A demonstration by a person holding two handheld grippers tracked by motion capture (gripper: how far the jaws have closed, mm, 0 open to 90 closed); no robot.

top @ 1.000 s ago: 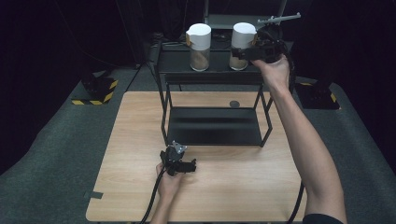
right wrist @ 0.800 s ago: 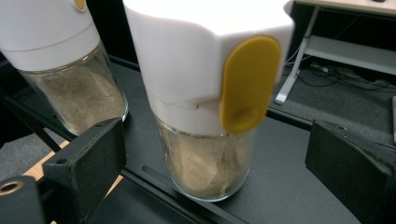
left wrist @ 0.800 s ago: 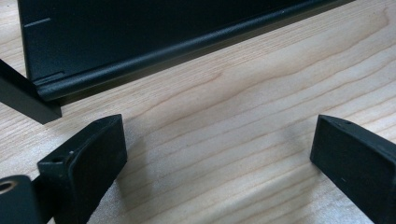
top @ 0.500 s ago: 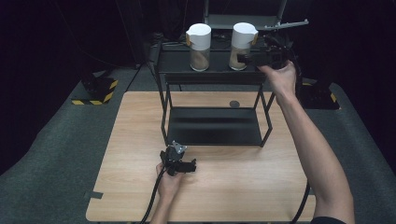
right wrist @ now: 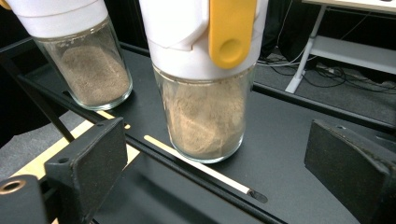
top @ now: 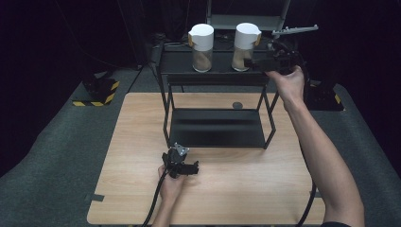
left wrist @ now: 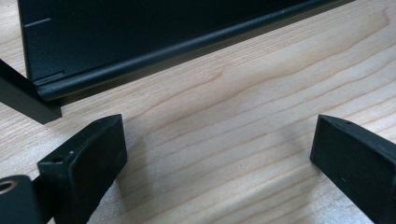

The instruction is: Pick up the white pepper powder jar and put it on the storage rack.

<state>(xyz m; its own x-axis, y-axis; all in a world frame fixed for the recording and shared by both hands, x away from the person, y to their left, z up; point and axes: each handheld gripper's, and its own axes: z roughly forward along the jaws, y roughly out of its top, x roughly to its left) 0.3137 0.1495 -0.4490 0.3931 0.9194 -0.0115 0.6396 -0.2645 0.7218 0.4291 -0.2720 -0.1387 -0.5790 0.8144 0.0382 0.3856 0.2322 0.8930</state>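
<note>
Two jars stand on the top shelf of one black rack [top: 215,80], in the upper middle of the high view. Both are glass, filled partway with brown powder, and each has a white lid with a yellow tab. The right jar [top: 246,46] is the one nearest the raised claw; the left jar [top: 201,47] stands apart from it, farther left on the same shelf. In the right gripper view the right jar [right wrist: 205,79] sits at centre frame, upright, ahead of the two black jaws and between their lines but touched by neither. The left jar [right wrist: 77,51] is in the upper left corner.

There are two claws, one per hand. The right gripper [top: 257,63] is held level with the top shelf just right of the right jar, released, its jaws spread wide. The left gripper [top: 189,169] lies low on the wooden table [top: 142,142] in the lower middle of the high view, in front of the rack's bottom shelf, also released with nothing between its jaws. One small dark disc [top: 237,105] lies on the table behind the rack.

Against the frame a second ago, the right gripper has drawn back to the right, off the right jar. Both jars and the left gripper keep their places.
</note>
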